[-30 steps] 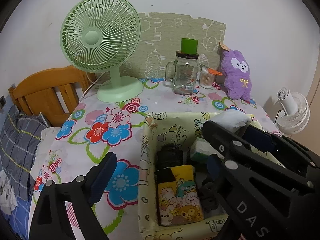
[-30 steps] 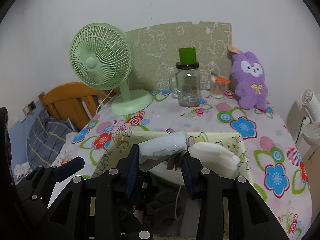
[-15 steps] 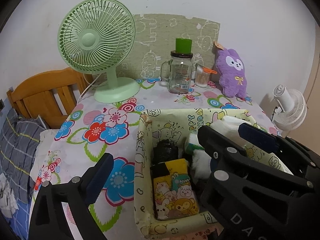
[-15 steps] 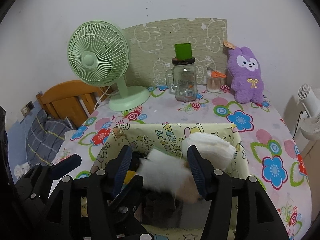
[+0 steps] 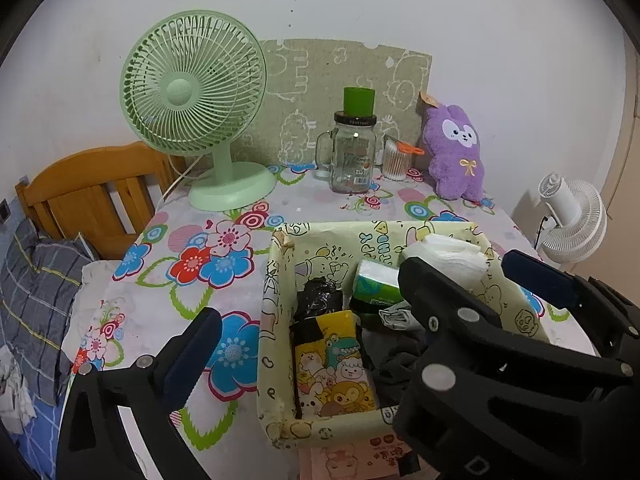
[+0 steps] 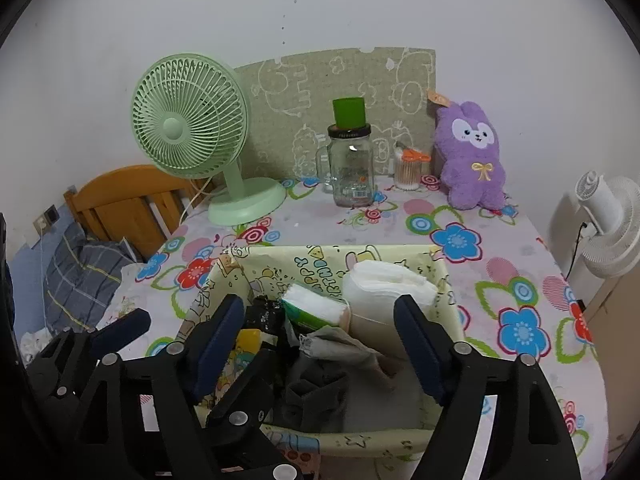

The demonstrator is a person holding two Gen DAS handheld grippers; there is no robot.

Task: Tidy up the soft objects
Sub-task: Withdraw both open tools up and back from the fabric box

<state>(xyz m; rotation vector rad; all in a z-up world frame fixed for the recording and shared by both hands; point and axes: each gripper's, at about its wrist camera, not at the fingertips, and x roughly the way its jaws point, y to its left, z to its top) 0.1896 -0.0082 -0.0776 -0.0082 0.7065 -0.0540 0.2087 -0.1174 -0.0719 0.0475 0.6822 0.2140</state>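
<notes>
Setting: white wall behind a table (image 6: 516,240) under a flowered cloth; we see a wooden headboard (image 5: 88,188) and plaid bedding at its left edge.
Right gripper (image 6: 320,328): our jaws have just been opening and stand wide; nothing is pressed between the pads; they straddle the middle of the bin.
Left gripper (image 5: 308,296): our jaws are at their widest and hold nothing; one finger (image 5: 192,344) sits over the cloth left of the bin; the other side is hidden by the right gripper's black frame.
Fabric bin (image 6: 224,276): pale yellow, cartoon print, open top, on the near part of the table.
Grey cloth (image 6: 336,344): crumpled, lying loose in the bin, just below our right jaws.
Tissue pack (image 6: 316,312): green and white, tilted in the bin beside the grey cloth.
White padded roll (image 6: 384,288): against the bin's right wall.
Yellow cartoon pouch (image 5: 332,364): flat along the bin's left side; a black item (image 5: 320,300) behind it.
Purple plush rabbit (image 6: 472,156): upright at the far right of the table, well apart from the bin.
Further back: green desk fan (image 6: 188,136); glass mug jar (image 6: 352,168) with a green cup on its lid; cotton swab jar (image 6: 408,172); white fan (image 6: 608,228) off the table's right.
</notes>
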